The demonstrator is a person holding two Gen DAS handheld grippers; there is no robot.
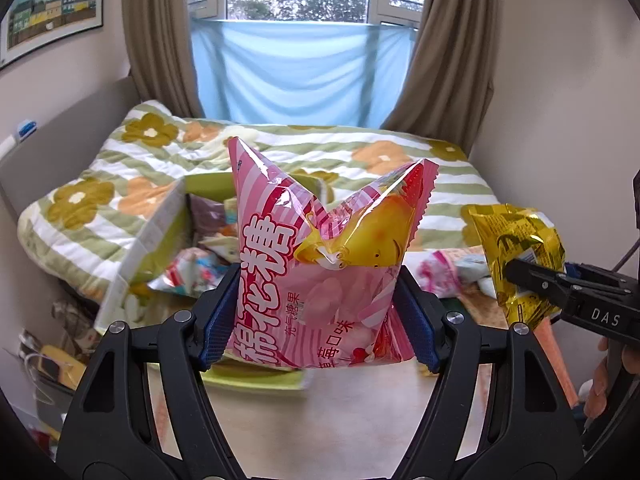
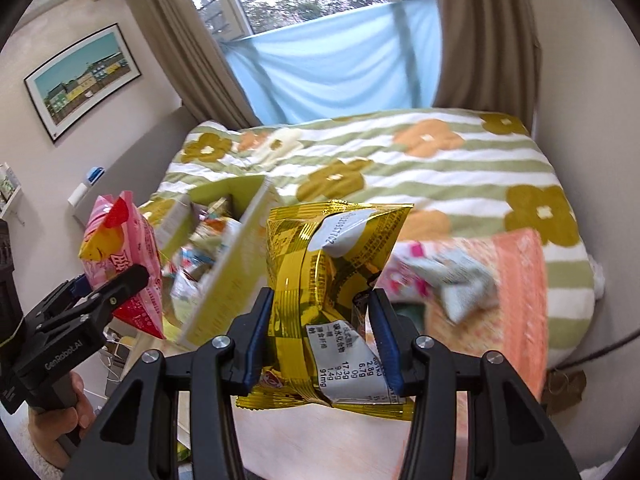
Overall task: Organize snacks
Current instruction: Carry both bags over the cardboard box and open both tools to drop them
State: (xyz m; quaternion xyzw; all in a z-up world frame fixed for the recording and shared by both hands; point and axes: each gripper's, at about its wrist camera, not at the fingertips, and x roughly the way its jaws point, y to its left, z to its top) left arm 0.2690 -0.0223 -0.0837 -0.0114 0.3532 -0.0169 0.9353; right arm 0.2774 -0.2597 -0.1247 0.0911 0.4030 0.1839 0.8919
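Observation:
My left gripper (image 1: 316, 312) is shut on a pink marshmallow bag (image 1: 320, 264) and holds it up in front of the green snack box (image 1: 156, 240). My right gripper (image 2: 320, 332) is shut on a gold snack bag (image 2: 332, 264), held above the table. The right gripper and gold bag also show at the right of the left wrist view (image 1: 520, 256). The left gripper and pink bag show at the left of the right wrist view (image 2: 120, 256). The open green box (image 2: 228, 264) holds several snack packets.
Loose pink and pale blue packets (image 1: 452, 272) lie on the table right of the box; they also show in the right wrist view (image 2: 444, 276). An orange patterned cloth (image 2: 516, 304) covers the right side. A bed with a flowered quilt (image 1: 320, 144) stands behind.

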